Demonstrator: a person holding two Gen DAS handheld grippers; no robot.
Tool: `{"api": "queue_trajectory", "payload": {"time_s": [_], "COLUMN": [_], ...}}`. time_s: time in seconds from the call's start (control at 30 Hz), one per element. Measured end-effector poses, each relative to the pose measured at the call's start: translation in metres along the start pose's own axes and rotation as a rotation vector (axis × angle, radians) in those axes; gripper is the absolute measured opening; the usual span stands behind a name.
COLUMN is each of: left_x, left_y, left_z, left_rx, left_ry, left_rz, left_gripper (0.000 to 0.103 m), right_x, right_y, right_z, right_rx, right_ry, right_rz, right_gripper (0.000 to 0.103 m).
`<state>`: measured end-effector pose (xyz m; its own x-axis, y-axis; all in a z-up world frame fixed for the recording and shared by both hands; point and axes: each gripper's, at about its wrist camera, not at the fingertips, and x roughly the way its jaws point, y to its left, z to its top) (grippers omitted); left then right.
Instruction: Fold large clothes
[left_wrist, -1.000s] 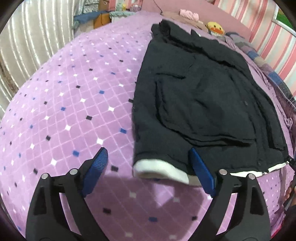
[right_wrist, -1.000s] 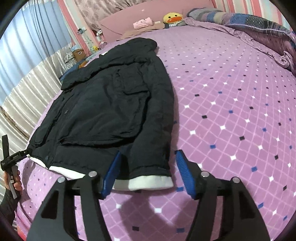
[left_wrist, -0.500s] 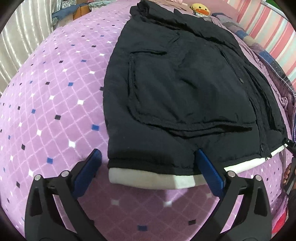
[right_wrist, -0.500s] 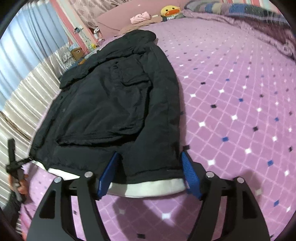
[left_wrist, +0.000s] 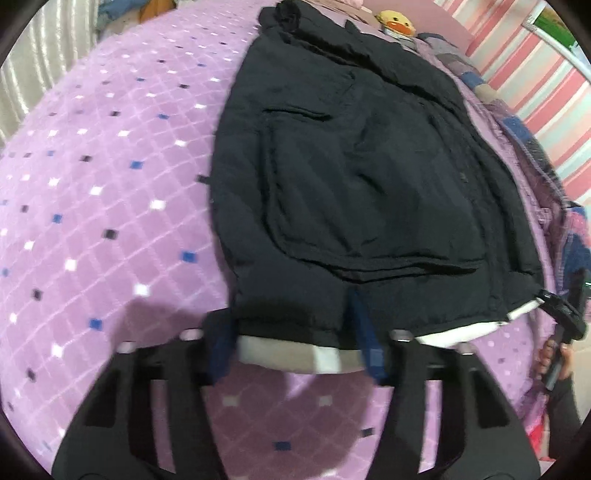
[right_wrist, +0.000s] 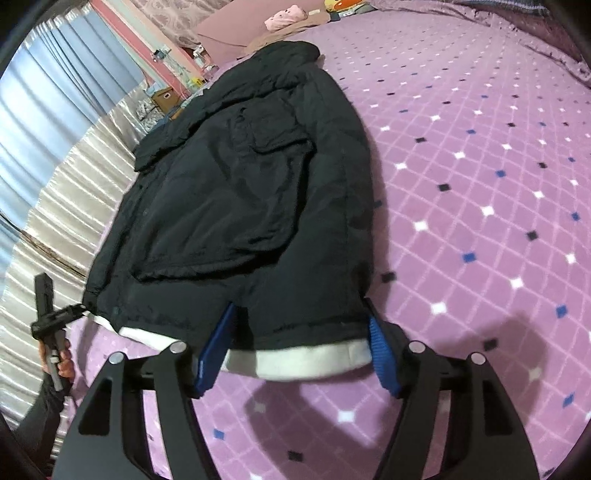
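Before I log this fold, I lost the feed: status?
Left gripper open, straddling one white-lined hem corner. Right gripper open, straddling the other corner. Black jacket flat on purple bedspread, not yet gripped. Nothing in the way.

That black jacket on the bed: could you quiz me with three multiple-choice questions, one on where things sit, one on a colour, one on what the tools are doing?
1. The black jacket lies on:
A. a wooden floor
B. the purple bedspread
C. a chair

2. The band along the jacket's hem is:
A. white
B. red
C. green

3. The right tool and left tool are:
A. clamped on a pillow
B. open, straddling the hem
C. holding a hanger

Answers: 1 B, checked purple cloth surrounds the jacket. 2 A, pale trim shows under the black fabric. 3 B, blue pads sit apart on either side of the hem.
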<state>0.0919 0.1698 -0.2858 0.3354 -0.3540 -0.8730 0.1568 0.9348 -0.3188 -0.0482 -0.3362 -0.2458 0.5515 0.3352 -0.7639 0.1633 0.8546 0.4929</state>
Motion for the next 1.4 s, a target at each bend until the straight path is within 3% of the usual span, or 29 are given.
{"api": "queue_trajectory", "payload": {"time_s": [0.03, 0.13, 0.23, 0.33, 0.5, 0.7, 0.9, 1.2, 1.4], "left_x": [0.002, 0.009, 0.004, -0.011, -0.046, -0.077, -0.123, -0.224, -0.260], "left_y": [-0.003, -0.015, -0.021, -0.026, -0.035, -0.061, -0.074, -0.098, -0.100], "left_z": [0.002, 0.005, 0.001, -0.005, -0.014, -0.012, -0.011, -0.005, 0.013], "left_rx": [-0.001, 0.019, 0.034, 0.038, 0.003, 0.038, 0.037, 0.053, 0.051], "left_ry": [0.006, 0.012, -0.011, -0.058, -0.157, -0.244, -0.336, -0.528, -0.641], "left_rz": [-0.024, -0.012, 0.026, 0.050, 0.058, 0.110, 0.048, -0.019, 0.020], "left_gripper": [0.029, 0.024, 0.020, 0.018, 0.017, 0.016, 0.016, 0.016, 0.016], "right_x": [0.002, 0.011, 0.006, -0.004, -0.029, -0.055, -0.091, -0.172, -0.193], "right_y": [0.000, 0.002, 0.010, 0.023, 0.039, 0.056, 0.069, 0.109, 0.115], "right_z": [0.001, 0.005, 0.008, 0.008, 0.012, 0.022, 0.029, 0.049, 0.086], "right_rx": [0.010, 0.016, 0.004, -0.027, -0.060, -0.123, -0.120, -0.189, -0.191], "right_ry": [0.003, 0.009, -0.031, -0.080, -0.160, -0.217, -0.312, -0.501, -0.588], "right_rz": [0.016, 0.025, 0.050, 0.049, 0.078, 0.092, 0.171, 0.246, 0.256], "right_gripper": [0.055, 0.043, 0.025, 0.019, 0.018, 0.018, 0.017, 0.017, 0.017]}}
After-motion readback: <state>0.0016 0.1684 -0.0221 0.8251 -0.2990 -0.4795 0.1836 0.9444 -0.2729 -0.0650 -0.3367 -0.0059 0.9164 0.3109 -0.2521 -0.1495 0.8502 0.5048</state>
